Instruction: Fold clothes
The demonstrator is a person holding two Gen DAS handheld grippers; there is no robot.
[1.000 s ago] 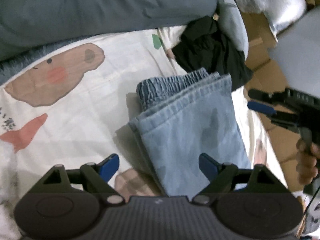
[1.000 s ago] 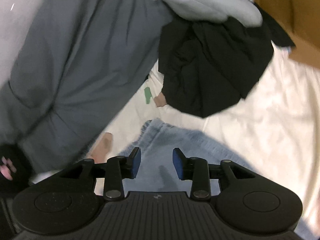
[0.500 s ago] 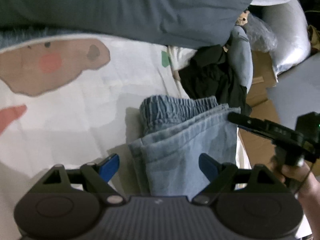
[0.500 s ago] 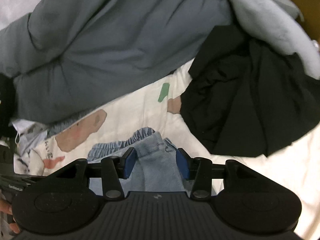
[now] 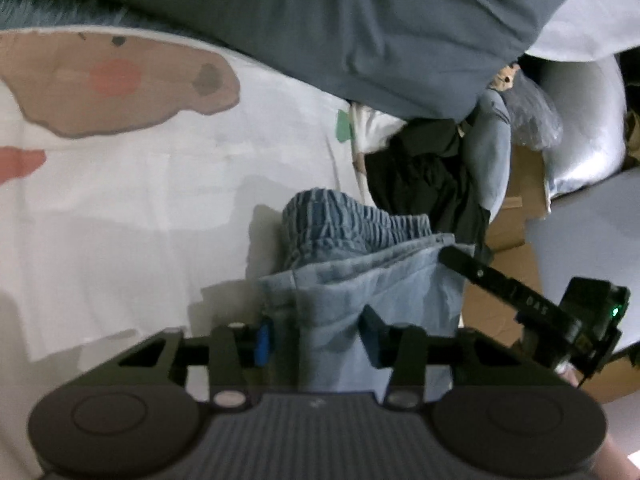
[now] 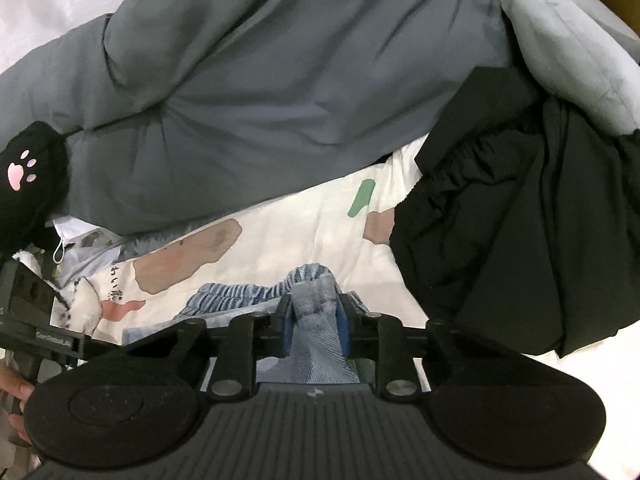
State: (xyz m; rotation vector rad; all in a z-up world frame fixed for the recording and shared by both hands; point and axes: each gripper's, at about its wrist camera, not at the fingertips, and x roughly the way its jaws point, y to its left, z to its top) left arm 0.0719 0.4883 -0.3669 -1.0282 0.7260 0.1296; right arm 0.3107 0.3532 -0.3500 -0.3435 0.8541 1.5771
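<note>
I see one pair of folded jeans (image 5: 372,280) and one black garment (image 6: 520,240) behind it. My left claw (image 5: 316,338) and right claw (image 6: 313,326) point downward, both closing and grasping the jeans' near edge.

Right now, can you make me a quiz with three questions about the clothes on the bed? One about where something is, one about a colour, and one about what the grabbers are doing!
1. Where does the black garment lie?
A. Under the jeans
B. On the bed beyond the jeans, to the right
C. On the floor

2. What colour are the folded jeans?
A. Light blue
B. Red
C. Green

3. What is between the right gripper jaws?
A. Nothing
B. The grey duvet
C. A bunch of jeans fabric

Answers:
1 B: it sits on the printed sheet, past the jeans' waistband.
2 A: the denim is pale blue in both views.
3 C: the jaws are closing, with denim pinched between them; the left gripper likewise pinches the jeans.
</note>
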